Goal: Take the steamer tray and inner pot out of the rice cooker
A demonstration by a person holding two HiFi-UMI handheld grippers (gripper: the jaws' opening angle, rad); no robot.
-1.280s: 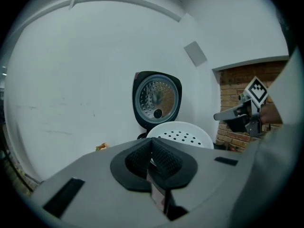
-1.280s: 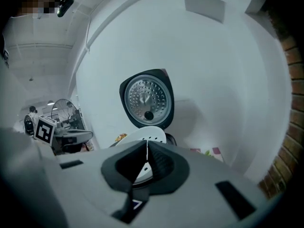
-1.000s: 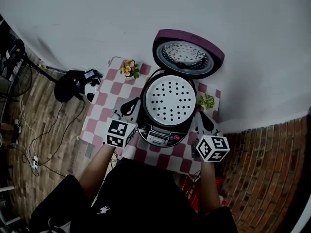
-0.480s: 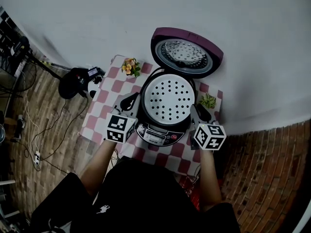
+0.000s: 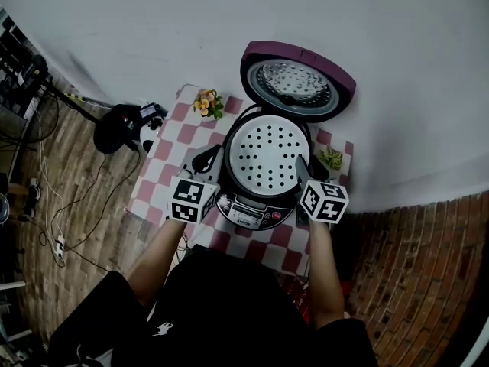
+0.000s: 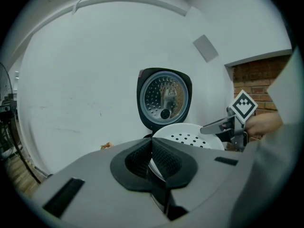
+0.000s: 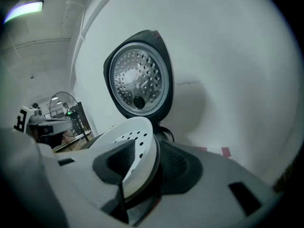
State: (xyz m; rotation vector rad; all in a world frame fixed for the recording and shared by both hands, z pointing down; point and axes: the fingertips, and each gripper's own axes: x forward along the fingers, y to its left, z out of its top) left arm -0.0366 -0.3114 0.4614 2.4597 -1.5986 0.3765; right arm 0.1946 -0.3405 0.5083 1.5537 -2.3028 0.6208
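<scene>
The rice cooker [image 5: 256, 205] stands on a checked table with its purple lid [image 5: 298, 79] raised. The white perforated steamer tray [image 5: 269, 155] sits in its mouth; the inner pot is hidden beneath. My left gripper [image 5: 205, 161] is shut just beside the cooker's left flank; in the left gripper view its pads [image 6: 164, 156] meet with the tray [image 6: 190, 136] behind them. My right gripper [image 5: 304, 171] is at the tray's right edge. Its jaws have just been opening, and in the right gripper view the tray's rim [image 7: 135, 132] stands between the pads [image 7: 175, 163], unpressed.
A small flower pot [image 5: 205, 104] and a green plant [image 5: 330, 157] sit on the pink-and-white cloth [image 5: 172, 147] at either side of the cooker. A black device [image 5: 114, 132] and cables lie on the wooden floor at left. A white wall rises behind.
My right gripper has moved in toward the cooker, up to the tray's right edge, and its jaws have opened around the rim. The left gripper has stayed put.
</scene>
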